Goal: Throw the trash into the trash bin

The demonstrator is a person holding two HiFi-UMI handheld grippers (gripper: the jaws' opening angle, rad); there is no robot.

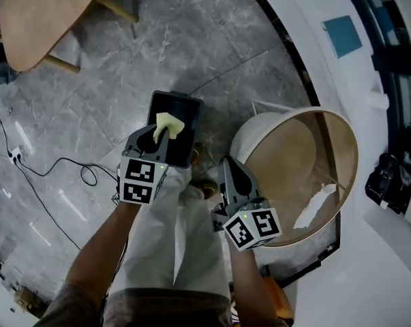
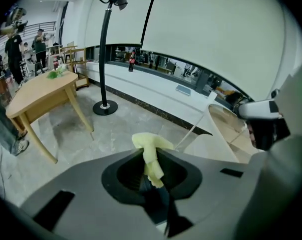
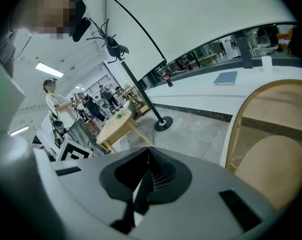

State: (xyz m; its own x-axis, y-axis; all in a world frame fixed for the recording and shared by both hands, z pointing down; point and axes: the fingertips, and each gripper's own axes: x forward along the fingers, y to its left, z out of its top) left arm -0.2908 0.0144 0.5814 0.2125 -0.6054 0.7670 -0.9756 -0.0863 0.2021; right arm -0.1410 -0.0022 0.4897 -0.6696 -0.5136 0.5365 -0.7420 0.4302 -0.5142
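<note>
Grey marble floor [image 1: 89, 80], indoor hall; a white curved wall runs along one side.

Item 1: left tool [image 1: 163, 129], jaws clamped on a crumpled scrap of trash [image 1: 172, 123]. The scrap is pale yellow, soft and folded like paper or tissue, and its loose end sticks out past the jaw tips [image 2: 151, 151].

Item 2: trash bin [image 1: 195, 131], black, rectangular, open-topped, standing on the floor. From the head view the scrap lies over its opening; how high above it cannot be told.

Item 3: right tool [image 1: 232, 172], jaws together, nothing between them, held beside a round white tub chair [image 1: 341, 142] that has a white scrap [image 1: 315, 206] in it.

Status: trash picked up and brought to the bin. Release is judged to be the one step left.
</note>
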